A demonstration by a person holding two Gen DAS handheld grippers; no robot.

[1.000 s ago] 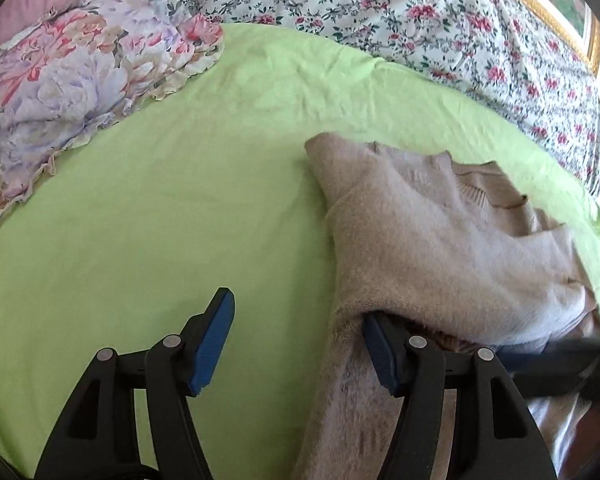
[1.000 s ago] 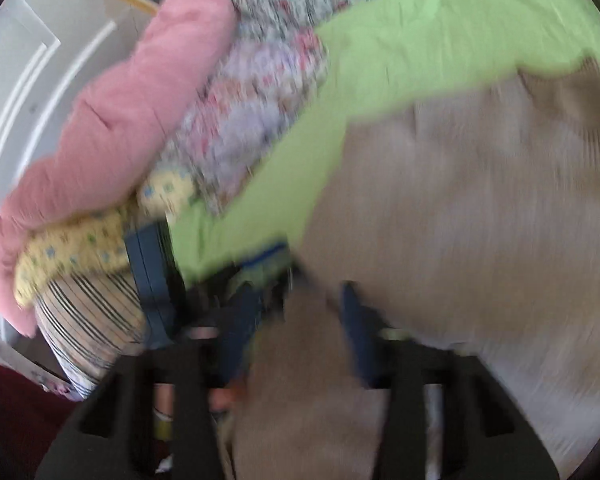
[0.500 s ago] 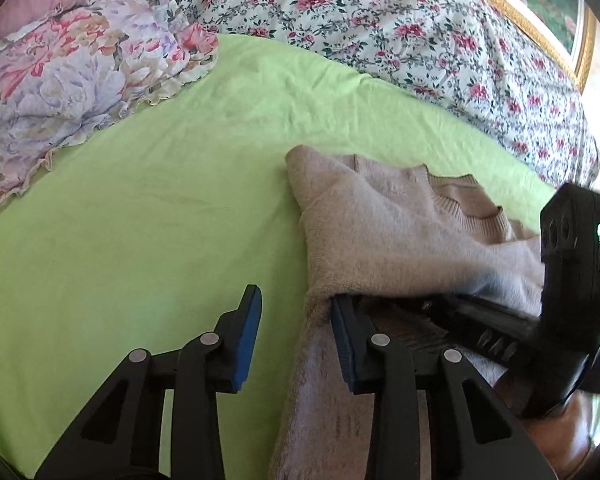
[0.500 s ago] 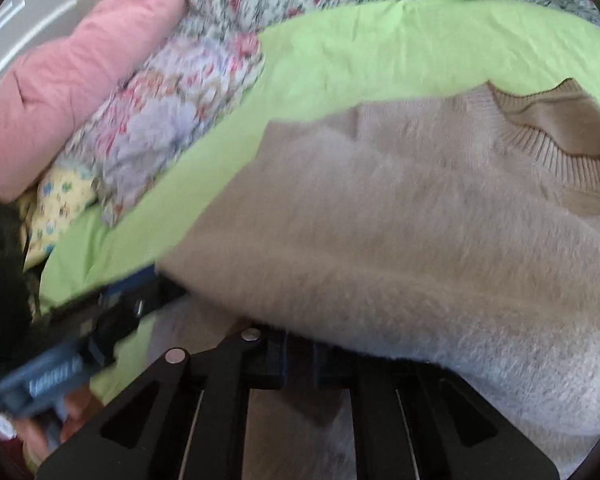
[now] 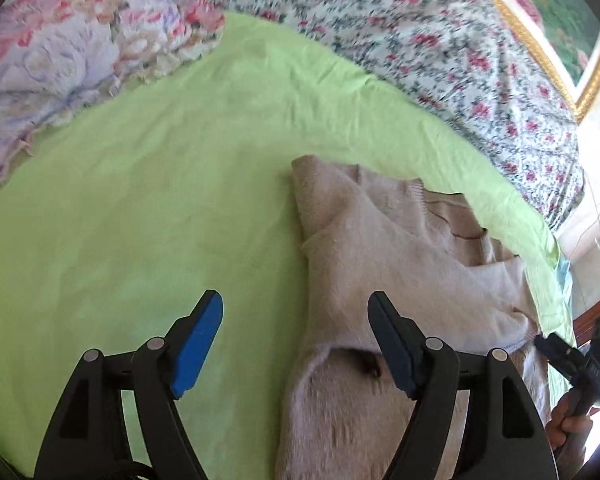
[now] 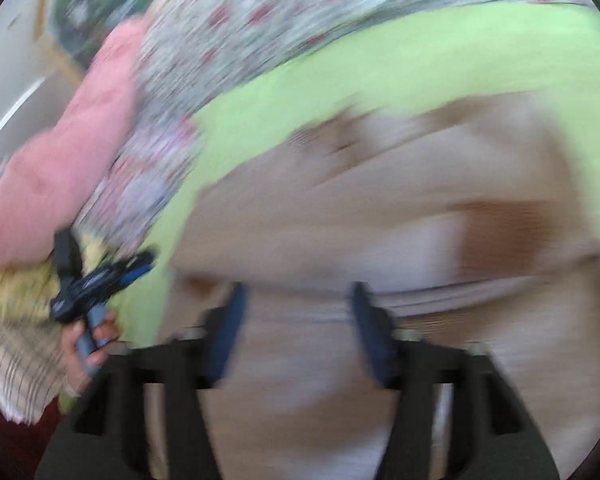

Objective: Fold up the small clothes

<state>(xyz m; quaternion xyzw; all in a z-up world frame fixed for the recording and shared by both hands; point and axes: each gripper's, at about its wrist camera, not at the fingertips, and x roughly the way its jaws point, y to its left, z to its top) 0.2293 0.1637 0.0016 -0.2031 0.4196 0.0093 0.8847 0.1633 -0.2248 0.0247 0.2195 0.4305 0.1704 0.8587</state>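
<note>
One beige sweater [image 5: 400, 264] lies partly folded on the green sheet [image 5: 140, 208] (two floral pillows [image 5: 60, 52] behind it), while both the left gripper [image 5: 296, 344] and right gripper [image 6: 296, 328] have just been opening, hovering released, nothing pinched between either pair.
</note>
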